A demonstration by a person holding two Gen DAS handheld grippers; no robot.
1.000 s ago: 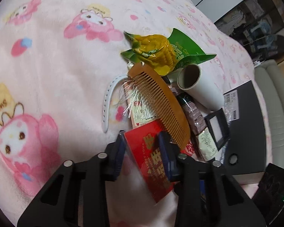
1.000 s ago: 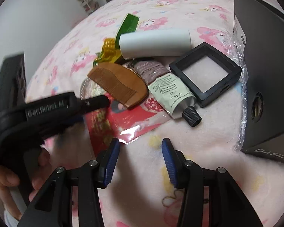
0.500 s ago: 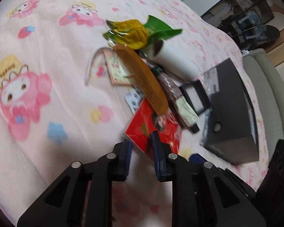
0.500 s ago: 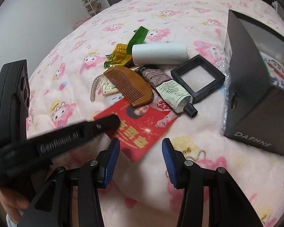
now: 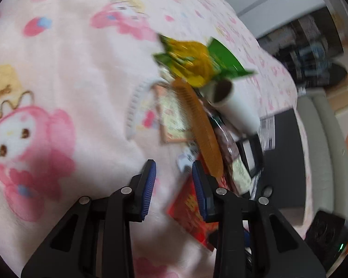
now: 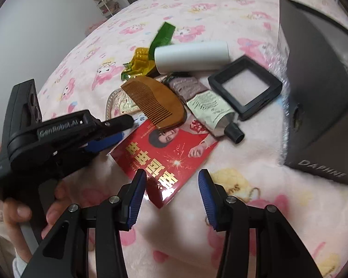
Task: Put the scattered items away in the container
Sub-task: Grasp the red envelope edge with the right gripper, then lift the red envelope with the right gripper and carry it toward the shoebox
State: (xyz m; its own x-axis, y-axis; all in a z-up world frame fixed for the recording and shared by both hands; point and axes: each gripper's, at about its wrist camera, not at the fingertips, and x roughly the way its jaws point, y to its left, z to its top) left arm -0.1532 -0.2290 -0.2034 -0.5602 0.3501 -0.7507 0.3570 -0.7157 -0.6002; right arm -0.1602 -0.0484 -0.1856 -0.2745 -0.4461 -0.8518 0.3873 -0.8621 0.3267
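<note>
let go just now: half a moment back, pinched shut on the flat red paper packet with gold letters [image 6: 164,157]; now wide apart and holding nothing, that left gripper [image 5: 174,169], with the packet just beside its right finger. pulled nearer too, so now mostly out from under the pile, with only the far corner under the comb. not in the box though. lying flat on the blanket, right in front of the right gripper [image 6: 171,180], also spread open and holding nothing. so, likely easier to pick up now, but not put away.

counted, big to small:
- one soft pink blanket with cartoon bunnies [image 6: 255,220], under everything.
- one big dark grey cardboard box [image 6: 317,88], at the right of the pile; inside hidden from here.
- one white round roll [image 6: 191,56], lying on its side.
- one red packet.
- one black square frame with a pale middle [image 6: 244,86], just beside the box.
- one brown wooden comb [image 6: 155,103], on top of the pile.
- one squeezed cream tube with a black cap [image 6: 211,113].
- one yellow and green shiny corn snack bag [image 6: 141,62].
- one thin white curved plastic band [image 5: 133,106].
- one small card with an orange edge [image 5: 171,118], partly under the comb.

nine loose things, all outside the box.
</note>
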